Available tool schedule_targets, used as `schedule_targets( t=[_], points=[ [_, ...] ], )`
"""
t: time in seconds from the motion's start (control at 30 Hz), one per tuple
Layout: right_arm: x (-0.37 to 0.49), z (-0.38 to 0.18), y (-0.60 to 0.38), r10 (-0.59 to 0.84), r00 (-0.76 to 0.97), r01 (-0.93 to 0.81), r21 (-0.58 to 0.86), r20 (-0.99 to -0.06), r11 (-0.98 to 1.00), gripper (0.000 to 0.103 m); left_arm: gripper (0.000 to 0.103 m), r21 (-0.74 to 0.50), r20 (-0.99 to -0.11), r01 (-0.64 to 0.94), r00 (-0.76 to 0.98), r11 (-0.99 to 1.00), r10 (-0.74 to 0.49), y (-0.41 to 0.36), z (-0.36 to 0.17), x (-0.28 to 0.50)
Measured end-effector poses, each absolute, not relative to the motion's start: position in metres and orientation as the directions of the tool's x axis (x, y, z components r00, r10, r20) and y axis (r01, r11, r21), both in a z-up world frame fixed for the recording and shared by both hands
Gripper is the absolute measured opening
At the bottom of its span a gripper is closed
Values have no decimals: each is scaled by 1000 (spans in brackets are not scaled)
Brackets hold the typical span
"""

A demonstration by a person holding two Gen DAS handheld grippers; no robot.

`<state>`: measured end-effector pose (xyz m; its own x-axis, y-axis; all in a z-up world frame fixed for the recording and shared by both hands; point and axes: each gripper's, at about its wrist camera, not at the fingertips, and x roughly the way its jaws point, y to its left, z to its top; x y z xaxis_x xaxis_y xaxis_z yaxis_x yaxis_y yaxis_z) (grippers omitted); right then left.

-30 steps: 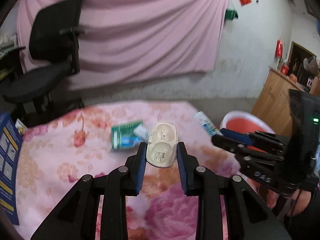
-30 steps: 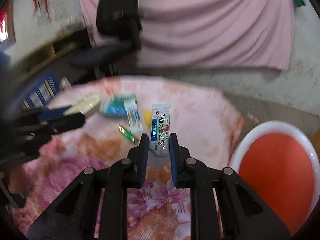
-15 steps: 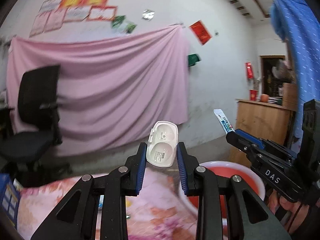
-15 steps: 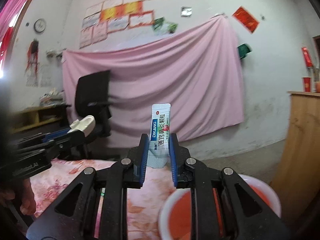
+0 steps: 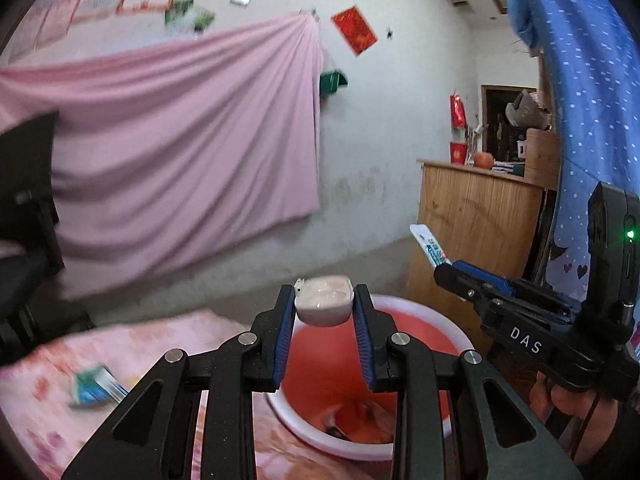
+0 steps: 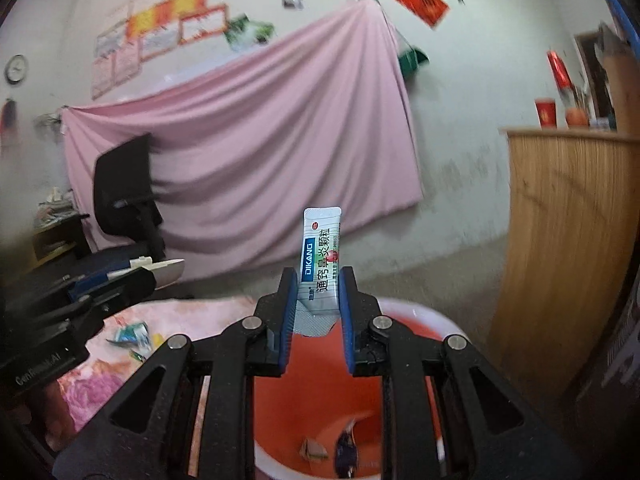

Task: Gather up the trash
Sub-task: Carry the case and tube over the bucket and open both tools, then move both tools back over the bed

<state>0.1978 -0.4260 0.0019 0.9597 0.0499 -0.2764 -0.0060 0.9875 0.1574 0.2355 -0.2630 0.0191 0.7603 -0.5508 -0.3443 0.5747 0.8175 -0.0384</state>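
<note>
This is looking like a plain room in a home: a pink sheet is hanging across a stained plaster wall, papers and a red poster are sticking above it, a black office chair is standing beside a flowered cloth, and a wooden cabinet is carrying household bits.

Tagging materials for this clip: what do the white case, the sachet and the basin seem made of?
White case: glossy hard plastic, with a highlight on its surface. Sachet: printed film, probably foil-lined, silvery crimped ends. Basin: smooth moulded plastic, white rim, red inside.
</note>
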Motion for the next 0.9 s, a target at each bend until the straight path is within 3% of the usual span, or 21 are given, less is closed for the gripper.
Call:
schedule_targets(
  t=[0.2,0.53,0.7,0.77,0.9],
  points=[
    [218,-21,-439,61,902,31,204,-428,979,44,25,-109,-437,573,707,812,-557,-278,8,260],
    [222,-28,-442,59,880,45,206,-472,977,45,27,-178,-507,570,646,802,-571,-274,2,270],
    [223,-26,-440,56,879,46,201,-474,979,47,37,-211,-506,536,655,817,-561,-264,7,269],
    [223,-25,-438,56,881,43,198,-470,979,53,40,-205,-505,520,669,829,-544,-258,8,267],
    [222,-22,-437,58,892,34,195,-449,980,65,56,-198,-481,472,717,859,-505,-240,13,261]
  ],
)
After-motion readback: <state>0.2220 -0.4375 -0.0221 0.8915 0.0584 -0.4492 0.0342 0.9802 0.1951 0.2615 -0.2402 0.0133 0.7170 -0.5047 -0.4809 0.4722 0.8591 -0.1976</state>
